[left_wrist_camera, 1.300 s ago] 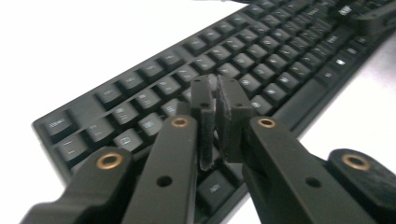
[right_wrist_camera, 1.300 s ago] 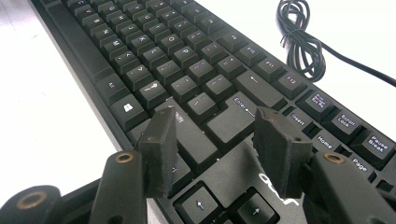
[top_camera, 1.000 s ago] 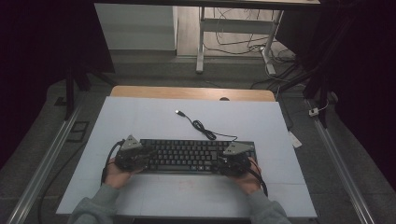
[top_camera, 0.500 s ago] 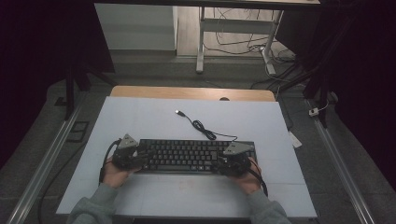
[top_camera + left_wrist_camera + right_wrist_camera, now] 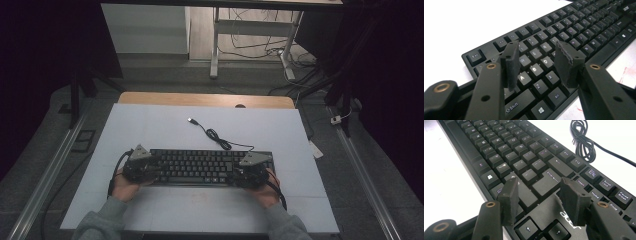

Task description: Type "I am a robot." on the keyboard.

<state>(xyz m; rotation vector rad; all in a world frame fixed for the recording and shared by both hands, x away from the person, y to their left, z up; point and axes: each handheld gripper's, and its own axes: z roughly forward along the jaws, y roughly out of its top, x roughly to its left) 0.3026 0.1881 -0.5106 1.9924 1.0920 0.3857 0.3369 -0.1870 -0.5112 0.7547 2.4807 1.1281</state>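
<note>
Now the left gripper [image 5: 536,65] has just spread its jaws over the left end of the keyboard [image 5: 200,166], nothing pinched between them; the right gripper [image 5: 539,200] (jaws also apart) hovers over the right end, so the keyboard lies released, flat, mid-table.

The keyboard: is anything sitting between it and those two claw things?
Nothing visible. The left gripper hangs open just over the keyboard near its left-hand letter keys, its jaws having just opened; the right gripper is open above the Enter end.
</note>
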